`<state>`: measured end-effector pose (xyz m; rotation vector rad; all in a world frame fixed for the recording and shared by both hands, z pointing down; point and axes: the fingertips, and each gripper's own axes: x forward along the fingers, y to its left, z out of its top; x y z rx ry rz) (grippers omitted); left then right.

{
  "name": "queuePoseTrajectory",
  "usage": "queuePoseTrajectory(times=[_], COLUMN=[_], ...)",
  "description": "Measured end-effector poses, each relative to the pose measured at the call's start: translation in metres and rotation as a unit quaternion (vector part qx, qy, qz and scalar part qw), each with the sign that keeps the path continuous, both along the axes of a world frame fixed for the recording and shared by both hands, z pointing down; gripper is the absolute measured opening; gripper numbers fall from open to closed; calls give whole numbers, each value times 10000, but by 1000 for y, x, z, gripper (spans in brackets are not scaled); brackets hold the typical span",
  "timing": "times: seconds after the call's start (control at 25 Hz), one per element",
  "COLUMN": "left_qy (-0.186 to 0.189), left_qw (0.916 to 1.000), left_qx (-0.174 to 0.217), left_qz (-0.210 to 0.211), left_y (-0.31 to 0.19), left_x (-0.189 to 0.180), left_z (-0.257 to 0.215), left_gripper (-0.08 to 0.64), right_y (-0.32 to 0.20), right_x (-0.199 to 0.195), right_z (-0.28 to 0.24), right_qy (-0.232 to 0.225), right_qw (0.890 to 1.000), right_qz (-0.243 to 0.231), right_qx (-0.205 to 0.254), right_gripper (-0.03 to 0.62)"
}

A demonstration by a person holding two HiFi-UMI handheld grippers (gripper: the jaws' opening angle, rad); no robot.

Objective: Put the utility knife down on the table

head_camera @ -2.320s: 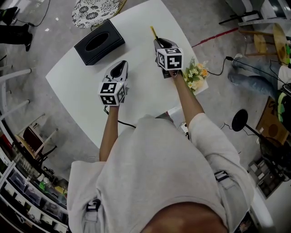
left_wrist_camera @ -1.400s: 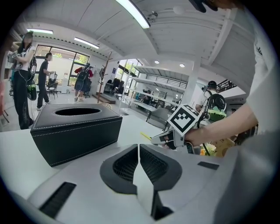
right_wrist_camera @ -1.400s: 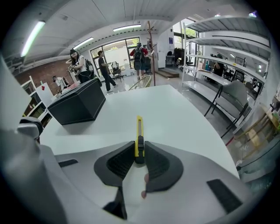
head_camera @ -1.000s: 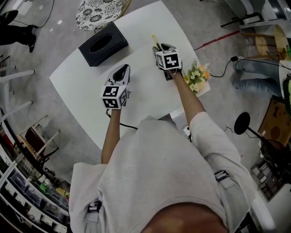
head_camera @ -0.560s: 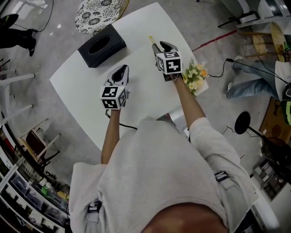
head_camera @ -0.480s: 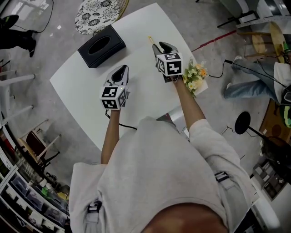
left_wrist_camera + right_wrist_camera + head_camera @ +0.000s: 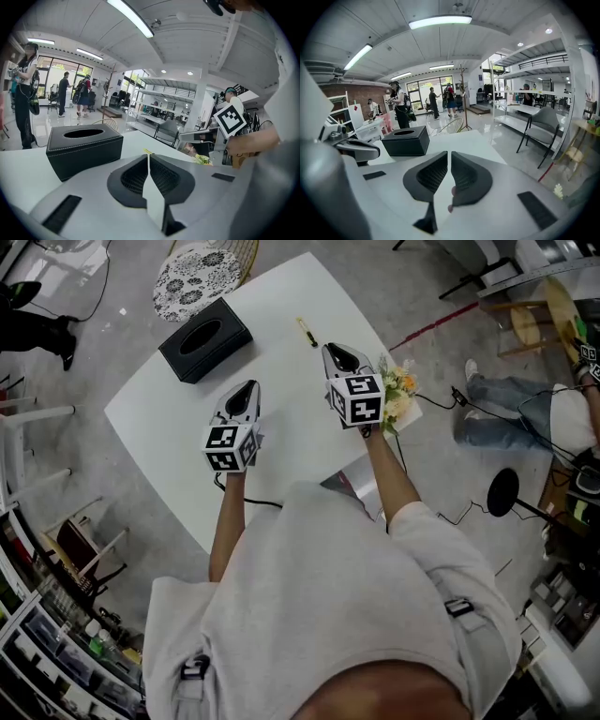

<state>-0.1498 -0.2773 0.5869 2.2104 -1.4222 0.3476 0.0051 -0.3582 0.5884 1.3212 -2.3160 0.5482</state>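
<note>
The utility knife (image 7: 307, 332), slim and yellow, lies by itself on the white table (image 7: 159, 418) near its far edge. My right gripper (image 7: 339, 356) hangs above the table just short of the knife, apart from it. Its jaws have just been closing and now stand almost together with nothing between them (image 7: 449, 157). The right gripper view does not show the knife. My left gripper (image 7: 246, 390) hovers over the table's middle, shut and empty (image 7: 148, 157); a sliver of the yellow knife (image 7: 148, 152) peeks above its tips.
A black tissue box (image 7: 204, 339) stands at the table's far left, ahead of the left gripper (image 7: 84, 147). A small bunch of flowers (image 7: 397, 395) sits at the table's right edge beside my right forearm. A patterned round seat (image 7: 192, 268) is beyond the table. People stand in the background.
The right gripper has risen and drawn back from the knife, which stays flat on the table beyond its tips. The left gripper has hardly moved.
</note>
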Motion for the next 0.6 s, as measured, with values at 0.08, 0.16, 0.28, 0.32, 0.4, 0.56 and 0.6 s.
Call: queuePoseTrajectory(times=[0.08, 0.16, 0.28, 0.32, 0.4, 0.56, 0.6], left_qy=[-11, -10, -19, -33, -63, -138, -159], left_qw=[10000, 10000, 9998, 9998, 9995, 9986, 9984], left_qx=[40, 78, 171, 217, 317, 506, 546], left_qz=[-7, 3, 19, 18, 14, 11, 3], left_y=[4, 7, 10, 11, 14, 18, 19], left_x=[0, 1, 4, 5, 5, 7, 6], left_z=[-4, -7, -15, -19, -26, -38, -42], left_gripper=[29, 29, 29, 29, 28, 25, 25], right_y=[10, 19, 30, 34, 40, 50, 52], right_x=[5, 12, 21, 24, 29, 38, 40], right_z=[-6, -11, -22, -26, -34, -48, -51], right_qy=[6, 26, 15, 20, 6, -55, -39], right_qw=[9999, 9997, 9992, 9990, 9984, 9972, 9969], right_qz=[44, 79, 143, 154, 178, 239, 242], right_qx=[100, 210, 366, 423, 531, 702, 744], right_gripper=[44, 37, 32, 32, 32, 32, 32])
